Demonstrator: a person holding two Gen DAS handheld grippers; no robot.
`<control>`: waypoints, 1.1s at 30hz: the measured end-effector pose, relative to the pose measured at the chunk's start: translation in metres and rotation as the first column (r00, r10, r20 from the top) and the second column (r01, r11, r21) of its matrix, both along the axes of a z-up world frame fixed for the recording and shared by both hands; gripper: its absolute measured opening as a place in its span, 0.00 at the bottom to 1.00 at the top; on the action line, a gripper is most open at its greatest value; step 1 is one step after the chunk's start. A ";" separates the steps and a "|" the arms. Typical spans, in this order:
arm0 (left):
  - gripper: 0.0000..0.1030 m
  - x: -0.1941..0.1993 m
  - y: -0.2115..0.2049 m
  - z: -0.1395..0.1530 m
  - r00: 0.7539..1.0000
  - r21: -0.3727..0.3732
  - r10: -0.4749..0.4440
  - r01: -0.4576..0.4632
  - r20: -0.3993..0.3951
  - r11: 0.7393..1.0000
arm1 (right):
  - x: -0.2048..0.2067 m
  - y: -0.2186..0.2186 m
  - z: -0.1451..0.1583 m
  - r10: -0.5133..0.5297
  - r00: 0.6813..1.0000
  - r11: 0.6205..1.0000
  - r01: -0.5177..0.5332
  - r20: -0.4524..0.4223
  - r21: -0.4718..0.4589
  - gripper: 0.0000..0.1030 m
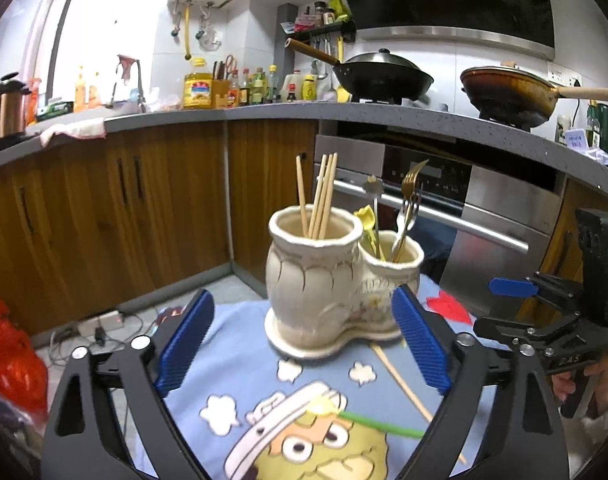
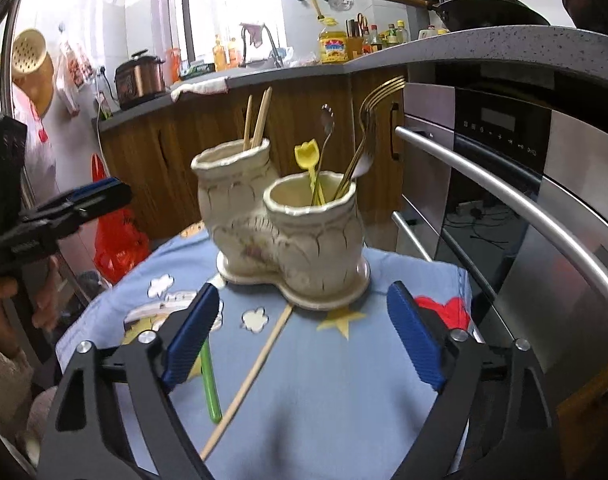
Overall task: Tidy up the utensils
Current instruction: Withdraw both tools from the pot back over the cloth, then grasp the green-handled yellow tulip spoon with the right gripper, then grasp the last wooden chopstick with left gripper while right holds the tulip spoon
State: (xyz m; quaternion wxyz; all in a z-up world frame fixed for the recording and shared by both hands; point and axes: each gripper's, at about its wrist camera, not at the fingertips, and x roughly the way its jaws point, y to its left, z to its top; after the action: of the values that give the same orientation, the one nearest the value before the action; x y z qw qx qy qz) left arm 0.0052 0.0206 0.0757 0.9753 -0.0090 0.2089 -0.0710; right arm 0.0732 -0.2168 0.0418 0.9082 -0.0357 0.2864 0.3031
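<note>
Two utensils lie loose on the blue cartoon cloth [image 2: 323, 380] covering the tabletop: one wooden chopstick [image 2: 248, 380] and one green straw-like stick [image 2: 208, 380]. Everything else is already stowed in the cream double-cup holder [image 1: 335, 276]. Taller cup: chopsticks [image 1: 319, 196]. Shorter cup: gold fork [image 2: 373, 120], yellow spoon [image 2: 308, 160], a metal spoon.

Left gripper [image 1: 304, 336]: fingers wide apart, nothing between the pads, holder straight ahead. Right gripper [image 2: 302, 336]: fingers likewise wide apart, empty.

Key relation: in the right wrist view the loose chopstick runs diagonally. Its far end touches or sits just beside the holder's base. Its near end comes toward the camera, passing between the two fingers, closer to the left-hand finger. The green stick lies just beside that same finger, roughly parallel with the pointing direction. In the left wrist view the chopstick [image 1: 407, 388] slants off to the right, passing under or just beside the right-hand finger. Judgement: the right gripper is better placed for the chopstick. The fingers would need to close across its long axis, so some wrist roll looks necessary.

View differences: the left wrist view shows the right gripper [image 1: 515, 288] from the side, off to the right, and only a short piece of the green stick [image 1: 379, 424]. The right wrist view shows the chopstick's whole length and the left gripper [image 2: 100, 194] at far left, with a hand beneath it.
</note>
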 end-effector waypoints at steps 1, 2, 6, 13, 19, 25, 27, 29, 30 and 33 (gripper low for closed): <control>0.90 -0.002 0.001 0.000 1.000 -0.002 0.005 -0.005 -0.008 1.000 | -0.001 0.001 -0.001 0.002 1.000 1.000 -0.002 -0.003 -0.006 0.87; 0.91 -0.007 0.004 -0.002 1.000 -0.009 0.010 -0.010 -0.021 1.000 | -0.004 0.003 -0.003 0.008 1.000 1.000 -0.008 -0.008 -0.016 0.88; 0.92 -0.019 0.014 -0.014 0.997 -0.004 0.029 -0.030 -0.076 1.000 | -0.012 0.013 -0.012 0.039 0.999 0.998 -0.040 -0.027 -0.054 0.92; 0.93 -0.031 0.033 -0.034 0.986 -0.010 0.075 -0.078 -0.147 0.997 | -0.016 0.052 -0.029 0.085 0.994 0.981 -0.095 -0.069 -0.167 0.92; 0.93 -0.032 0.040 -0.044 0.981 0.017 0.093 -0.091 -0.173 0.996 | -0.012 0.079 -0.046 0.119 0.984 0.968 -0.145 -0.134 -0.205 0.92; 0.93 -0.028 0.046 -0.049 0.977 -0.007 0.094 -0.097 -0.190 0.995 | -0.009 0.108 -0.056 0.171 0.969 0.947 -0.211 -0.178 -0.243 0.63; 0.93 -0.027 0.047 -0.050 0.977 -0.006 0.094 -0.097 -0.191 0.995 | -0.006 0.120 -0.062 0.191 0.959 0.931 -0.245 -0.211 -0.271 0.52; 0.93 -0.026 0.047 -0.051 0.977 -0.011 0.090 -0.094 -0.194 0.995 | -0.005 0.128 -0.067 0.198 0.955 0.918 -0.260 -0.223 -0.300 0.37; 0.93 -0.026 0.047 -0.051 0.977 -0.014 0.089 -0.094 -0.196 0.996 | -0.005 0.131 -0.069 0.198 0.953 0.914 -0.264 -0.227 -0.308 0.29; 0.93 -0.024 0.047 -0.052 0.976 -0.018 0.087 -0.092 -0.200 0.996 | 0.001 0.136 -0.075 0.188 0.948 0.913 -0.265 -0.256 -0.311 0.22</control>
State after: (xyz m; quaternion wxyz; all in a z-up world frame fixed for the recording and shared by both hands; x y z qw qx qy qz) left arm -0.0186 0.0674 0.0240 0.9516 -0.0385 0.3037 -0.0286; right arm 0.0743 -0.0810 -0.0330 0.8092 -0.1919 0.4273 0.3547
